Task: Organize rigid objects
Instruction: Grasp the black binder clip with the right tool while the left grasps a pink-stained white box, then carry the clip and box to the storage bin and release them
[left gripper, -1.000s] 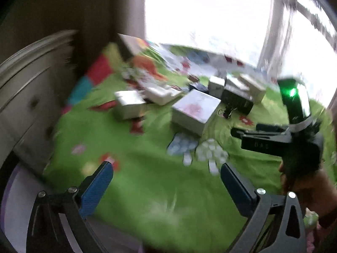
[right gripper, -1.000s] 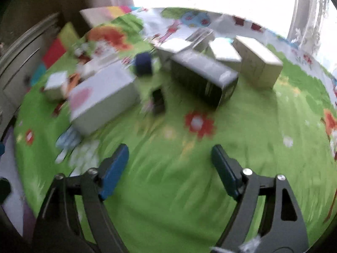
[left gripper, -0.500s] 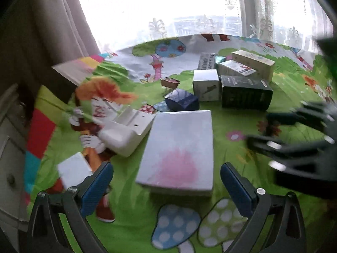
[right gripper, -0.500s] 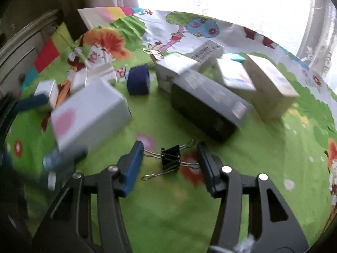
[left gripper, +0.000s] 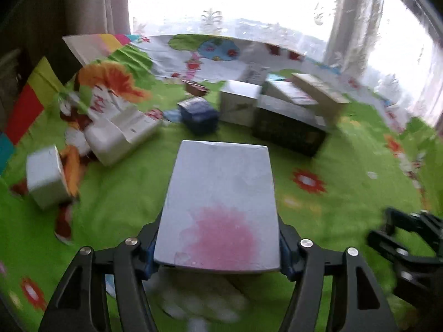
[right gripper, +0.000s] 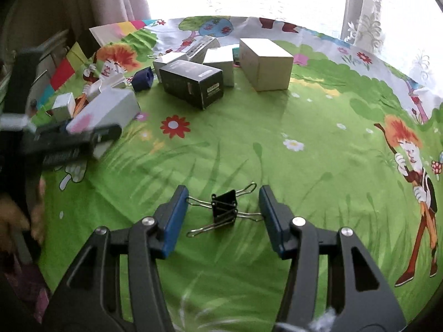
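the left hand-held gripper (left gripper: 218, 251) is now closed in on the near end of the flat white box with the pink blotch (left gripper: 221, 202); half a second ago the box lay untouched ahead of widely parted fingers, so a grasp has just been made. the box appears to be tipped up slightly off the green cartoon bedsheet (left gripper: 346, 193), though blur makes that uncertain.

the right hand-held gripper (right gripper: 223, 215) is held at a medium opening, and the black binder clips (right gripper: 224, 209) are bracketed between its blue pads. the wire handles are touching or nearly touching the pads, but the clips are not yet pinched; the framing is much as it was half a second ago, only lower and closer.

farther off, the black carton (right gripper: 193, 83), the tall beige carton (right gripper: 264, 63), several white cartons and a small navy box (right gripper: 142, 78) are seen clustered near the window. it is judged that the pink-blotched box will be carried toward that group, and that the clips are next to be gripped.
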Tool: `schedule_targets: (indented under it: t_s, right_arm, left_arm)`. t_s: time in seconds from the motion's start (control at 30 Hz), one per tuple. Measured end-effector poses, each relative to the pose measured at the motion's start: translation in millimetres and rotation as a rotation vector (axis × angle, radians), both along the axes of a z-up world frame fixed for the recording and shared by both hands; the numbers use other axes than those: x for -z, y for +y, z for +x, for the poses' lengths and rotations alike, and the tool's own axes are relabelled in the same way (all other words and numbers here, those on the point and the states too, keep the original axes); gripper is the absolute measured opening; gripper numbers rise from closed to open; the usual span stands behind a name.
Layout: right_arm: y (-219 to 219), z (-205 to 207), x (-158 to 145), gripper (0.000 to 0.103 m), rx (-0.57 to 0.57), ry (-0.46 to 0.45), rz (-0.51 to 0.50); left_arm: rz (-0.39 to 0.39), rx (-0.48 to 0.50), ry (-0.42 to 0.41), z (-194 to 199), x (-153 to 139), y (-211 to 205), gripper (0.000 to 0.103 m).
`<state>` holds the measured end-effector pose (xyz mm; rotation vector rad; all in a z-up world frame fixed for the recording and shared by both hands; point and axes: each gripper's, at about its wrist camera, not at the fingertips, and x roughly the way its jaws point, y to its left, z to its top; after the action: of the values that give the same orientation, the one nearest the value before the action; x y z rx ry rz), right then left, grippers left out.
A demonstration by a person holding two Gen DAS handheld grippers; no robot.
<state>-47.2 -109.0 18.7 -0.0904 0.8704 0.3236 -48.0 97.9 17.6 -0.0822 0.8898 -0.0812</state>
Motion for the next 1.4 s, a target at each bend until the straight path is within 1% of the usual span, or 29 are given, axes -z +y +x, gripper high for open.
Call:
schedule_targets:
  t_s: [0.07,0.13,0.17,0.4,0.43,0.5,0.53,0.6,0.63,0.67,0.73,0.77,0.83,0.87,0.9,1.0,1.13,1.2,1.33,1.4]
  right_arm:
    - [3,0,0,0.057,0.0,-0.004,-0.021]
    - [8,0,2,0.057,0.0,-0.008,-0.045]
    - [10,0,2,0.057,0.001,-0.01,-0.051]
    - [9,-2,2,0.057,0.003,-0.016,-0.063]
    - [7,-2,2,0.057,0.007,-0.016,-0.055]
    - [-2,-7,-4,0.057,0.052,-0.043,-0.025]
    - [-9,-13,-8,0.057,0.078,-0.065,0.002]
    - [-26,-34,-19,0.057,0.129,-0.122,0.067]
    - [-30,-40,-22,0.057,0.14,-0.138,0.076]
    - [-38,-51,-31,0.057,0.158,-0.178,0.087]
    - [-53,-73,-54,0.057,0.193,-0.28,0.091]
    - [-58,-81,-64,0.057,0.205,-0.316,0.096]
    - [-71,-102,-94,0.057,0.237,-0.427,0.11]
    - [-77,-117,-114,0.057,0.251,-0.507,0.106]
    - [-78,-127,-127,0.057,0.257,-0.563,0.098]
    - [-80,-151,-155,0.057,0.274,-0.691,0.081]
    - [-74,-183,-171,0.057,0.29,-0.845,0.07]
    - [-66,-193,-174,0.057,0.282,-0.894,0.051]
    - [-52,-203,-180,0.057,0.25,-0.918,0.043]
    - [-47,-201,-179,0.057,0.236,-0.912,0.043]
  left_arm:
    - [0.003,-0.002,-0.003,-8,0,-6,0.066]
    - [0.043,0.011,-0.009,-10,1,-14,0.066]
    - [0.045,0.009,-0.007,-8,1,-14,0.066]
    - [0.094,-0.01,-0.001,-12,0,-20,0.066]
    - [0.094,-0.019,0.002,-14,0,-19,0.066]
    - [0.053,-0.038,0.003,-25,-3,-21,0.066]
    - [0.032,-0.042,-0.014,-34,-7,-23,0.066]
    - [0.025,-0.032,-0.066,-53,-19,-32,0.066]
    - [0.027,-0.022,-0.089,-60,-25,-36,0.066]
    - [0.029,-0.003,-0.139,-70,-38,-43,0.066]
    - [0.029,0.019,-0.23,-86,-62,-53,0.066]
    - [0.025,0.027,-0.275,-93,-75,-57,0.066]
    - [0.014,0.041,-0.407,-112,-109,-64,0.066]
    - [0.015,0.044,-0.456,-120,-121,-67,0.066]
    - [0.016,0.051,-0.512,-129,-134,-70,0.066]
    - [0.028,0.072,-0.632,-148,-160,-79,0.066]
    - [0.043,0.068,-0.737,-172,-174,-81,0.067]
    - [0.056,0.076,-0.76,-176,-176,-80,0.067]
    - [0.047,0.069,-0.769,-187,-178,-73,0.067]
    - [0.046,0.063,-0.77,-192,-179,-71,0.067]
